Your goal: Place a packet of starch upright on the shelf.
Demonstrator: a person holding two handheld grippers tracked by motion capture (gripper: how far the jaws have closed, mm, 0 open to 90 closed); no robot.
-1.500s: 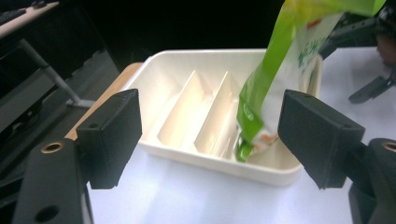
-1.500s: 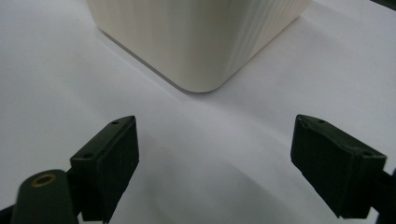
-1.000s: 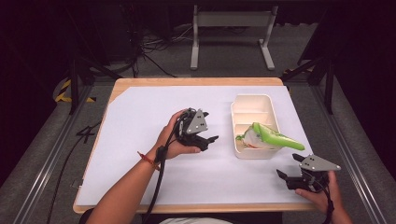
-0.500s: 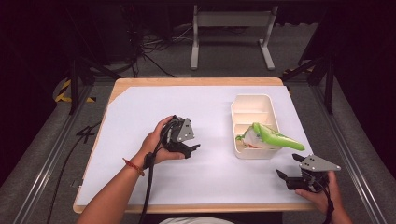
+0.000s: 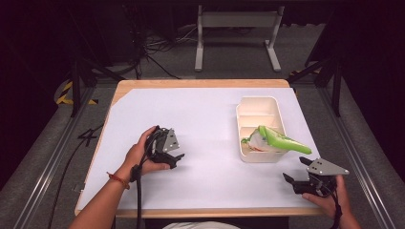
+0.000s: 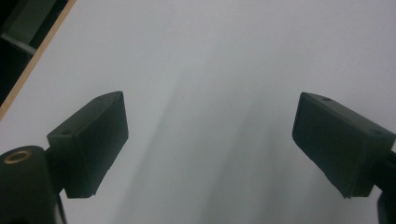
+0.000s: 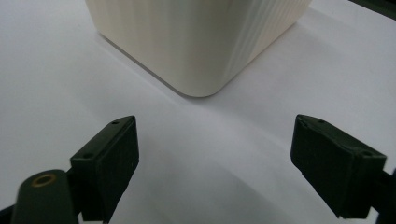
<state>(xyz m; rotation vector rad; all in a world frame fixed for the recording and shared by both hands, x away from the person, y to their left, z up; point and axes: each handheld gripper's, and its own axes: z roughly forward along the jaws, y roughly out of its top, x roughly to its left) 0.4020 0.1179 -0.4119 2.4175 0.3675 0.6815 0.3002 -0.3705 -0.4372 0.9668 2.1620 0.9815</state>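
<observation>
Now | green bag (image 5: 279, 140) in tray (image 5: 258, 102) | near right hand-held gripper (image 5: 297, 171)

A cream, rectangular tray (image 5: 258, 106) with dividers sits on the right half of the white table. A bright green packet (image 5: 282, 140) lies tilted across its nearest compartment, one end poking out over the tray's right rim. Something white and crumpled (image 5: 257, 140) sits in that compartment, touching the packet's left end.
</observation>
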